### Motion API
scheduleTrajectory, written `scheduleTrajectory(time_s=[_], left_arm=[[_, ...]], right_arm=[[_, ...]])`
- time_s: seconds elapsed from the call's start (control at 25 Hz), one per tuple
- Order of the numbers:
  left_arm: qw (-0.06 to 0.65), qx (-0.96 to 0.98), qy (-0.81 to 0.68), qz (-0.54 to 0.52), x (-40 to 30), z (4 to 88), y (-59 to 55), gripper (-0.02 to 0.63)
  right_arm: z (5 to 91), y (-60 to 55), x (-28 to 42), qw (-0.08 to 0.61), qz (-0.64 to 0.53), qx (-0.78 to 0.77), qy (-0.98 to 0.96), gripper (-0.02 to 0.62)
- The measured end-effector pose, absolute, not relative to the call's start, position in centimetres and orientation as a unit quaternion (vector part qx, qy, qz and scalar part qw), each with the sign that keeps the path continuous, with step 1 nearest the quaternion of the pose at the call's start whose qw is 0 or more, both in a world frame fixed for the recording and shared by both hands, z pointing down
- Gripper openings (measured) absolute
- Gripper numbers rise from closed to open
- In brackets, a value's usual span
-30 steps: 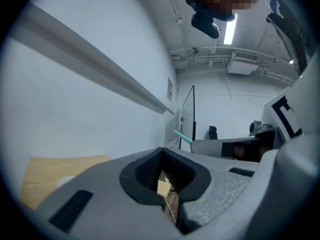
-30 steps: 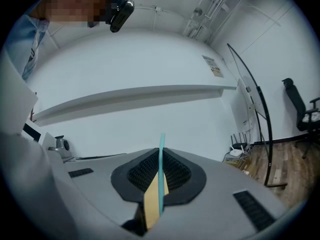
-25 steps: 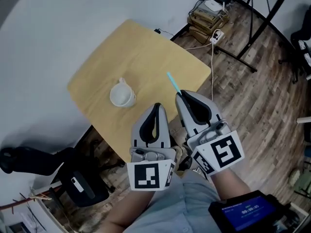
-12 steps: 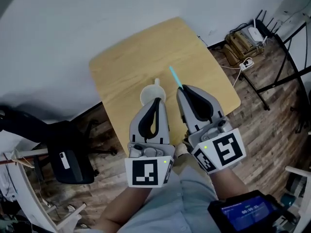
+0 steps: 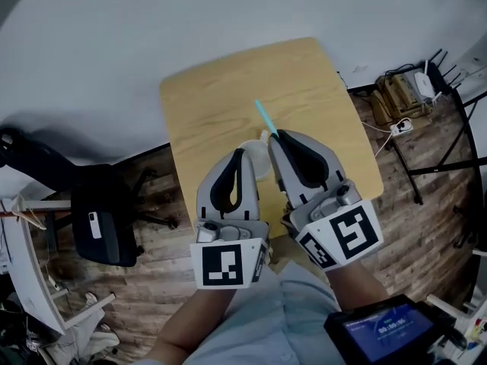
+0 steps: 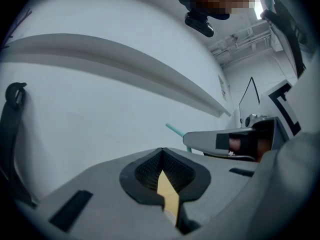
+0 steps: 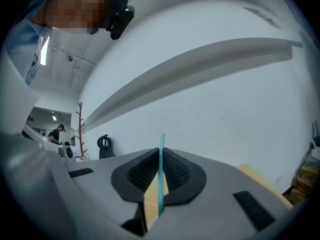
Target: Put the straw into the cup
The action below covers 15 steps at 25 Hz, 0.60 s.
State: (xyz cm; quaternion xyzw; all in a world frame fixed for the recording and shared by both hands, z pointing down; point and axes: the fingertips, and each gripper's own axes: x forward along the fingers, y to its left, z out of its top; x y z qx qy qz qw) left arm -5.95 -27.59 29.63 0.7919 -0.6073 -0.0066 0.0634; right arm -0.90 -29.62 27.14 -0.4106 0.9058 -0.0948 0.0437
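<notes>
The light wooden table (image 5: 228,97) stands against a white wall (image 5: 152,21), on a wood-plank floor (image 5: 426,204). A white cup (image 5: 257,162) sits upright near the middle of the table. From the head view it is largely covered by the two grippers held above it.

Right gripper (image 5: 278,134): the jaws are clamped on a teal straw (image 5: 264,116). In the right gripper view the straw (image 7: 161,184) runs upright through the seam between the two black pads and projects beyond their tips. From the head view the free end points toward the far edge of the table, tilted slightly left. The straw is not in the cup; its free end lies past the cup's far side.

Left gripper (image 5: 242,152): the jaws are pressed together with nothing between them. The left gripper view shows only a sliver of table surface through the slit behind the closed tips (image 6: 161,151). This gripper is just beside the right one, over the cup's left side.

A black office chair (image 5: 103,219) stands on the floor off the table's left edge.
</notes>
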Motion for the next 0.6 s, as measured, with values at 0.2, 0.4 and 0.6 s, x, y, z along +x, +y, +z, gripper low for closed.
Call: scheduleTrajectory(time_s=[0.2, 0.4, 0.6], left_arm=[[0.068, 0.768, -0.637, -0.006, -6.6, 29.1, -26.6, -0.002], [0.087, 0.753, -0.652, 0.005, -8.2, 31.4, -28.0, -0.002], [0.118, 0.74, -0.662, 0.008, -9.5, 35.0, -29.5, -0.002]], right_arm=[[26.6, -29.0, -1.4, 0.047, -0.1, -0.381, 0.918, 0.02], [28.5, -31.0, -2.8, 0.044, -0.122, -0.361, 0.923, 0.02], [32.2, -33.3, -4.2, 0.038, -0.158, -0.347, 0.924, 0.02]])
